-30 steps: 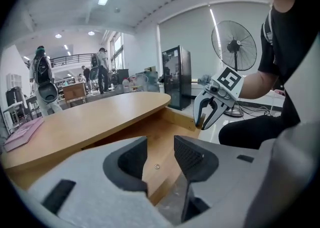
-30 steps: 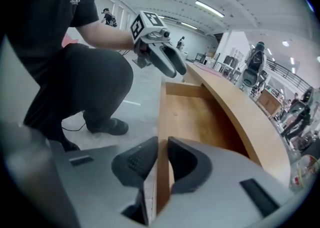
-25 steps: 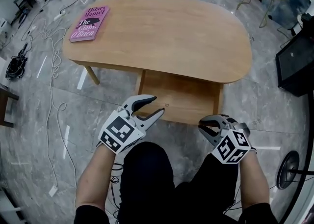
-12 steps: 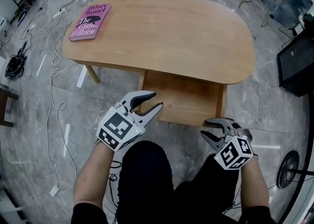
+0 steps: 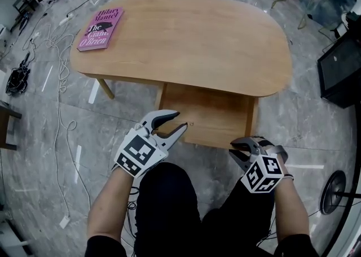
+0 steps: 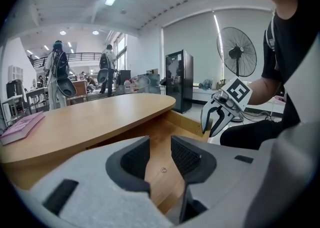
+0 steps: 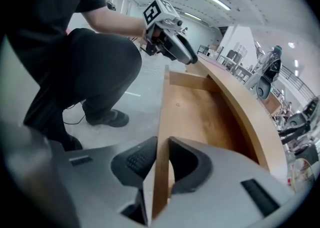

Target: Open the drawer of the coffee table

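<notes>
The wooden coffee table [image 5: 186, 36] has its drawer [image 5: 208, 112] showing below the near edge of the top. My right gripper [image 5: 235, 150] is at the drawer's near right corner. In the right gripper view the drawer's thin front board [image 7: 161, 122] stands between the jaws of the right gripper [image 7: 161, 159], which are closing, and both pads lie against it. My left gripper [image 5: 181, 120] hangs open before the drawer's left part. In the left gripper view a small screw [image 6: 163, 170] shows in the empty gap of the left gripper [image 6: 160, 157].
A pink book [image 5: 101, 27] lies on the table's far left corner. Cables [image 5: 56, 41] trail over the marble floor at left. A black cabinet [image 5: 341, 75] and a fan base [image 5: 338, 194] stand at right. The person's dark-trousered knees crouch between the grippers.
The right gripper drew back a little from the drawer's edge half a second ago and is at it again, jaws narrower. The left gripper has hardly moved.
</notes>
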`<action>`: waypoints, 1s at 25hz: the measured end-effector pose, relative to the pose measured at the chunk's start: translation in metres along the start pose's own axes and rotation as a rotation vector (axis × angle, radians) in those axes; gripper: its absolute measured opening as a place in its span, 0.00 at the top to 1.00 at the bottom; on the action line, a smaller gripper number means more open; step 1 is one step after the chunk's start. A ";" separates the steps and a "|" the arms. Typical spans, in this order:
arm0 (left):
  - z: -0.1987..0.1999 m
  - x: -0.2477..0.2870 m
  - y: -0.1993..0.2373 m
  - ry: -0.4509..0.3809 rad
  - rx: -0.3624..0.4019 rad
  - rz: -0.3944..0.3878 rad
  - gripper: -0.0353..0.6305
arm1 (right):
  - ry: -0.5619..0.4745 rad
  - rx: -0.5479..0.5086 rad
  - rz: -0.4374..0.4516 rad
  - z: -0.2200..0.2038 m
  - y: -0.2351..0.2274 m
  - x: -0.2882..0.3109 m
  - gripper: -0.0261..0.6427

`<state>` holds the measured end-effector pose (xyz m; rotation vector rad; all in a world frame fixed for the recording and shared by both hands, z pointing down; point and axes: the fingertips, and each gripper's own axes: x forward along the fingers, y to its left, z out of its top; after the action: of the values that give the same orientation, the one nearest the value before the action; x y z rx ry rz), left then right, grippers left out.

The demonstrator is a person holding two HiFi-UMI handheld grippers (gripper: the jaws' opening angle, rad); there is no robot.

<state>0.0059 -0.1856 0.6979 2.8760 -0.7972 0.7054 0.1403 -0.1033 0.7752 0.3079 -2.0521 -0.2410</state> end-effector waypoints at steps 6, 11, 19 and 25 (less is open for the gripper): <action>-0.002 -0.008 0.002 -0.006 -0.011 0.006 0.74 | -0.023 0.021 0.002 0.001 0.000 0.000 0.85; 0.003 -0.016 0.015 -0.022 -0.030 0.053 0.74 | -0.044 -0.008 0.019 0.004 0.003 -0.003 0.75; 0.026 -0.040 0.044 -0.116 -0.077 0.173 0.88 | -0.329 0.216 -0.033 0.046 -0.037 -0.050 0.94; 0.060 -0.067 0.066 -0.148 -0.115 0.219 0.94 | -0.454 0.440 -0.170 0.101 -0.100 -0.079 0.95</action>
<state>-0.0529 -0.2223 0.6109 2.7894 -1.1459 0.4506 0.0994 -0.1690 0.6320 0.7563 -2.5237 0.0507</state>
